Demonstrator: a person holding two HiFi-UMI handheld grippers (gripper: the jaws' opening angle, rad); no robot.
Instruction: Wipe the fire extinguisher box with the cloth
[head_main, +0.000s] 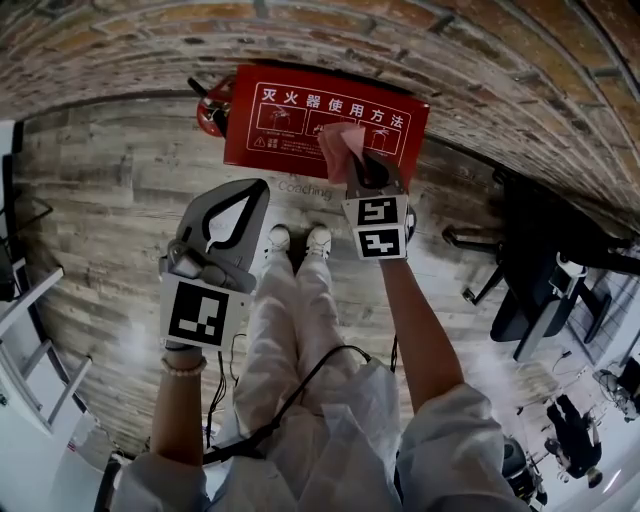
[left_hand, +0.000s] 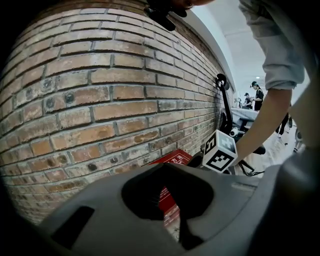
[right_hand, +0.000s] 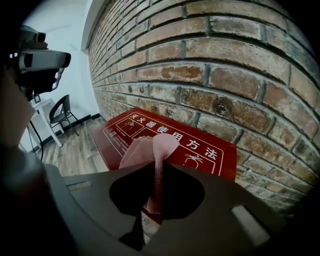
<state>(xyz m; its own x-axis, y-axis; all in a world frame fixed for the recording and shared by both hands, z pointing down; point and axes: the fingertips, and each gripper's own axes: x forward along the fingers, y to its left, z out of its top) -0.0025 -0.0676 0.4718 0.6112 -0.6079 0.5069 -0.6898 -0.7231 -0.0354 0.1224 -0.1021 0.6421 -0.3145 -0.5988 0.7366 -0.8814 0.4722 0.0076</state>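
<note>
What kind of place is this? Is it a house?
Probably an office or workshop, not a house: a brick wall, a red fire extinguisher box on the wood floor, and black office chairs nearby.

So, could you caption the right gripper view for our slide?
Right gripper clamps a pink cloth at the red fire extinguisher box.

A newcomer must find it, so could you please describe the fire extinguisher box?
Follow the brick wall down to the wooden floor; the fire extinguisher box stands at its foot. Its flat red top carries white characters and diagrams, unlike anything nearby, and the right gripper holds a pink cloth over it.
</note>
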